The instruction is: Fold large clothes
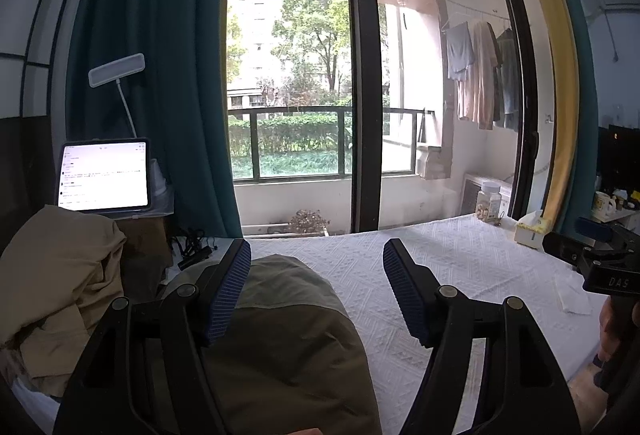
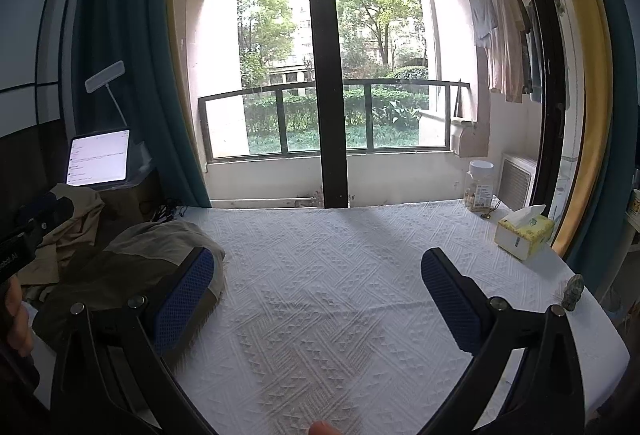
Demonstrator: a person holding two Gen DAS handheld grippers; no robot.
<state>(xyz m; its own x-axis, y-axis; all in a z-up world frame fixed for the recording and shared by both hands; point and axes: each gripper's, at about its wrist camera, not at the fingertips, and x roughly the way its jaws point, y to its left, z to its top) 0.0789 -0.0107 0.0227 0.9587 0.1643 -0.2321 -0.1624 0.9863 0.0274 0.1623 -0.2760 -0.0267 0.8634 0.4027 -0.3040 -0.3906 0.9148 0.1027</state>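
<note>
An olive and grey-green garment [image 1: 280, 335] lies bunched on the left part of the white textured table cover [image 1: 460, 275]. It also shows in the right wrist view [image 2: 132, 267]. My left gripper [image 1: 316, 287] is open and empty, held just above the garment's right side. My right gripper [image 2: 318, 299] is open and empty over the bare cover [image 2: 320, 275], with its left finger [image 2: 184, 299] beside the garment's edge. The right gripper's body shows at the far right of the left wrist view [image 1: 600, 259].
A pile of tan clothes [image 1: 60, 287] lies left of the garment. A lit tablet [image 1: 104, 177] stands behind it. A tissue box [image 2: 524, 231], a jar [image 2: 480, 187] and a small figurine [image 2: 572, 293] stand along the table's right side. Glass doors stand behind the table.
</note>
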